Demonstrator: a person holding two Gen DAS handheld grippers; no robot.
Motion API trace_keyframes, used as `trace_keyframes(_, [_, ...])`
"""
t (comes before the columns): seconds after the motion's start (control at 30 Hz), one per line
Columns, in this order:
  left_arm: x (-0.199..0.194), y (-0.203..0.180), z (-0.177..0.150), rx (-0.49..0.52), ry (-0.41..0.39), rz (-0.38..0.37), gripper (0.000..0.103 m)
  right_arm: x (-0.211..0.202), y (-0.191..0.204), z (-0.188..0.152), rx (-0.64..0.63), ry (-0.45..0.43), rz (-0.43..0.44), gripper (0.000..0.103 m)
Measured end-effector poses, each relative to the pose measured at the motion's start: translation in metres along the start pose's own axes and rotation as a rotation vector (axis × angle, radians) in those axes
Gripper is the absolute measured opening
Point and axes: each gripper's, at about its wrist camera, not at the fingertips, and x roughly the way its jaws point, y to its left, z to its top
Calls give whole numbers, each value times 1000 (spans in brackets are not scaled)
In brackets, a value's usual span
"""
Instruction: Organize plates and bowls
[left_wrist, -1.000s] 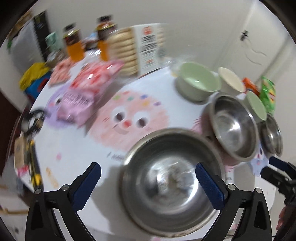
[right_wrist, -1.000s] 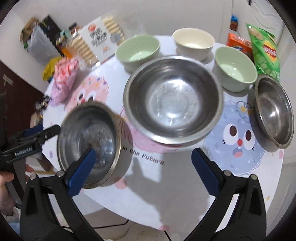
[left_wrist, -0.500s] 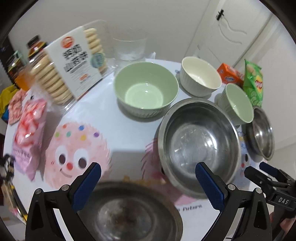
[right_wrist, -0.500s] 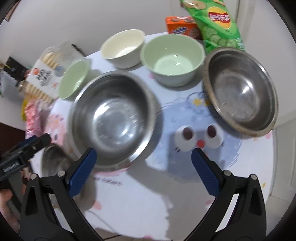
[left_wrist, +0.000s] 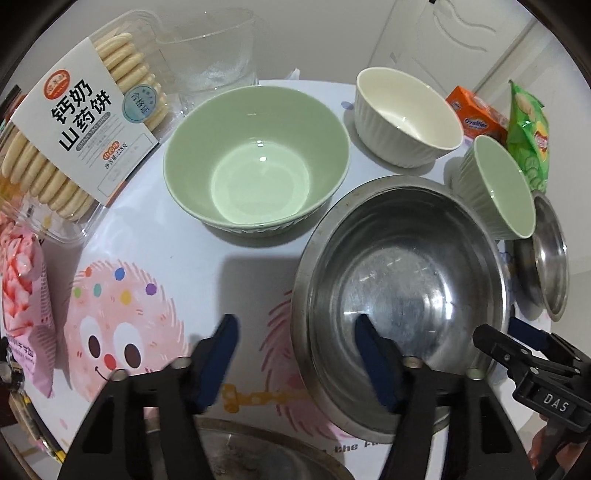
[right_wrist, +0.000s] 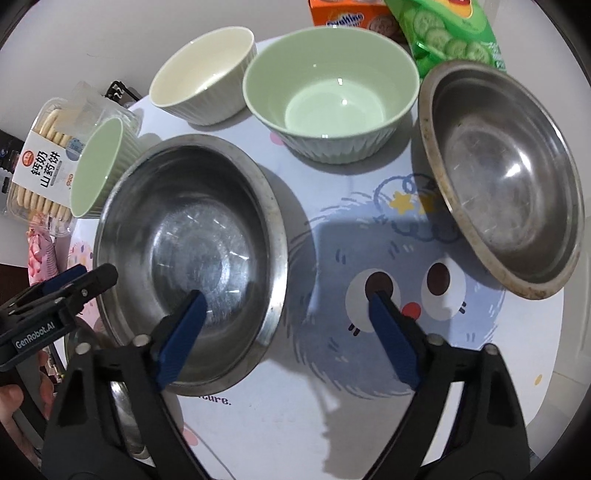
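Both grippers, left (left_wrist: 293, 354) and right (right_wrist: 286, 332), have just been closing, each astride a near rim of the large steel bowl (left_wrist: 402, 295) at the table's middle, unpinched; rim should be seated deep before clamping.

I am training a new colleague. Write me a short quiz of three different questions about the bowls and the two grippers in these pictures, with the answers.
1. True or false: the left gripper straddles the near rim of the big steel bowl.
2. Multiple choice: what colour is the bowl between the two green bowls at the back? A) cream B) blue C) black
3. Fill in: the right gripper has one finger over the big steel bowl and the other over the ______ cartoon face on the tablecloth.

Key: 1 true (no contact visible; both grippers' jaws have just been closing). 2 A. 3 blue.
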Motion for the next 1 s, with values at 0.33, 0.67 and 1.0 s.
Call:
trace_keyframes(0.33, [11, -10, 5, 13, 24, -24, 17, 6, -5, 2, 23, 43, 66, 20])
trace_keyframes(0.67, [-8, -14, -1, 21, -34, -31, 14, -5, -1, 3, 3, 0, 81, 15])
trace_keyframes(1.0, [-48, -8, -26, 8, -94, -14, 14, -38, 6, -12, -43, -33, 83, 15])
